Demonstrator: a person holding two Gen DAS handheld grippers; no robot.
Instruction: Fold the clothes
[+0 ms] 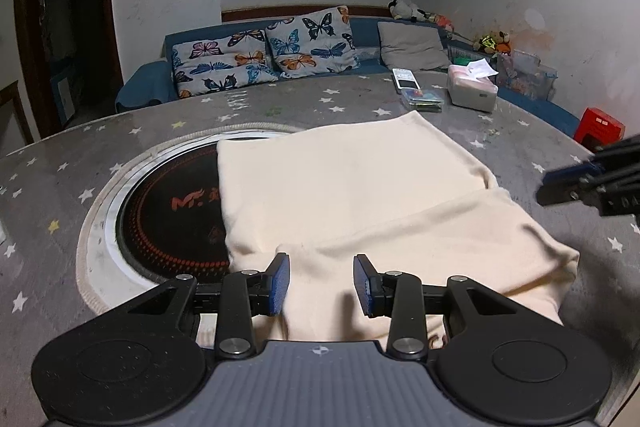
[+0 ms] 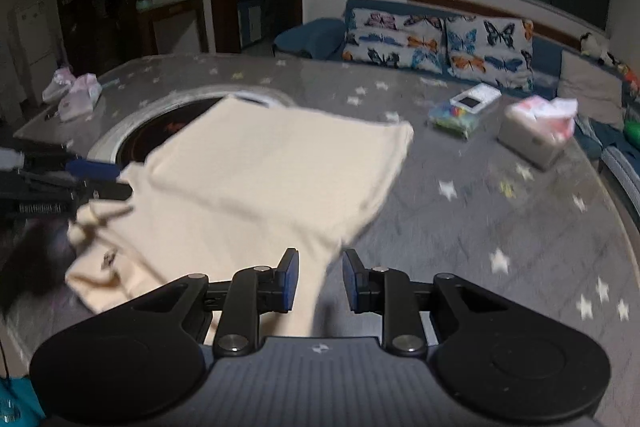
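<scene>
A cream garment (image 1: 360, 187) lies folded on the grey star-patterned table (image 1: 280, 107), its far half doubled over the near half. My left gripper (image 1: 322, 259) is at the garment's near left edge, jaws apart, with cloth lying under and between the blue pads but not pinched. My right gripper (image 2: 320, 253) stands over the garment's (image 2: 260, 167) near right corner, jaws a little apart, and a strip of cloth runs between them without being pressed. Each gripper shows in the other's view: the right gripper (image 1: 546, 187) at the right edge, the left gripper (image 2: 120, 181) at the left.
A round black hob (image 1: 168, 207) sunk in the table lies partly under the garment. A tissue box (image 1: 472, 91), a white remote (image 1: 405, 79) and a clear plastic box (image 1: 422, 99) stand at the back right. Tissue packets (image 2: 76, 95) lie far left. A blue sofa (image 1: 260, 59) runs behind.
</scene>
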